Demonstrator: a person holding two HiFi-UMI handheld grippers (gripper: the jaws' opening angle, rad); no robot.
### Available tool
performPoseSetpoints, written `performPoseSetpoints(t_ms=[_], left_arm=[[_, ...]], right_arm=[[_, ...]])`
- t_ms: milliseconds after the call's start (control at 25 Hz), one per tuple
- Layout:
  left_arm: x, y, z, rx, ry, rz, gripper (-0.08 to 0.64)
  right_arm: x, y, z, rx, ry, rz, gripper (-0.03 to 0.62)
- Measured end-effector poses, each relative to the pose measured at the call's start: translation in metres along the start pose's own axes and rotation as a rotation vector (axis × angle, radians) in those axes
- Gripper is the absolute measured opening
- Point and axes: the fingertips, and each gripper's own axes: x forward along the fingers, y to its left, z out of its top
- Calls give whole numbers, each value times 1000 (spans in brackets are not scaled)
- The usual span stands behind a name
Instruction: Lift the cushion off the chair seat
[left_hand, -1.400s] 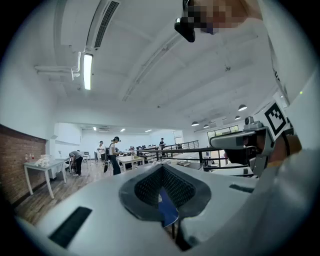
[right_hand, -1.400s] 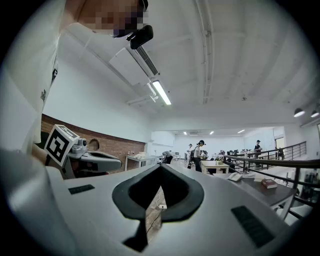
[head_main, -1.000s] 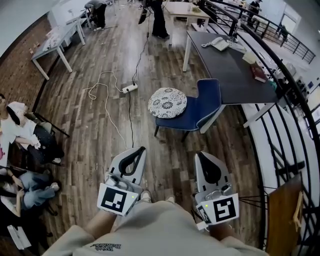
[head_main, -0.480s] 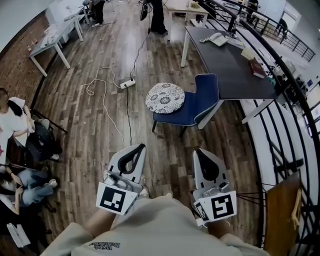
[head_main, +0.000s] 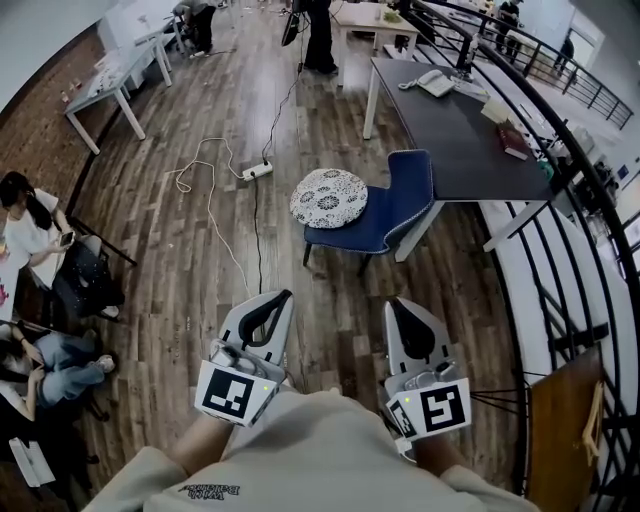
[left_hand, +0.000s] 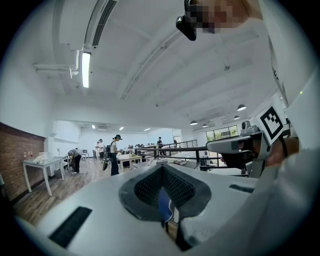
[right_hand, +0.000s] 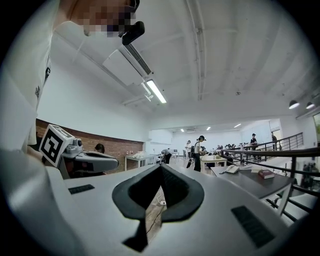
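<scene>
A round white cushion (head_main: 329, 197) with a dark lace pattern lies on the seat of a blue chair (head_main: 395, 210), out in front of me on the wood floor. Both grippers are held level near my body, well short of the chair. My left gripper (head_main: 275, 298) has its jaws meeting at the tip, nothing held. My right gripper (head_main: 398, 304) is shut and empty too. In the left gripper view, a strip of the blue chair (left_hand: 164, 204) shows behind the closed left gripper (left_hand: 161, 167). The right gripper (right_hand: 160, 167) points along the floor toward the tables.
A dark grey table (head_main: 460, 135) with a phone stands right behind the chair. A black railing (head_main: 575, 170) runs along the right. A power strip (head_main: 257, 171) and white cable lie on the floor left of the chair. People (head_main: 45, 250) sit at the far left.
Both grippers have shifted slightly, still shut. The cushion lies unmoved on the chair; a seated person at left has shifted.
</scene>
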Motion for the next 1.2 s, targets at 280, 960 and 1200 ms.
performPoseSetpoints(t_ms=[280, 960, 1200], left_arm=[[2, -13, -4, 13, 32, 23, 5], [38, -26, -28, 14, 44, -5, 5], [68, 3, -51, 4, 22, 14, 5]], right_arm=[[-15, -8, -11, 17, 7, 6, 2], [-11, -34, -42, -28, 27, -16, 3], [29, -46, -60, -32, 35, -8, 2]])
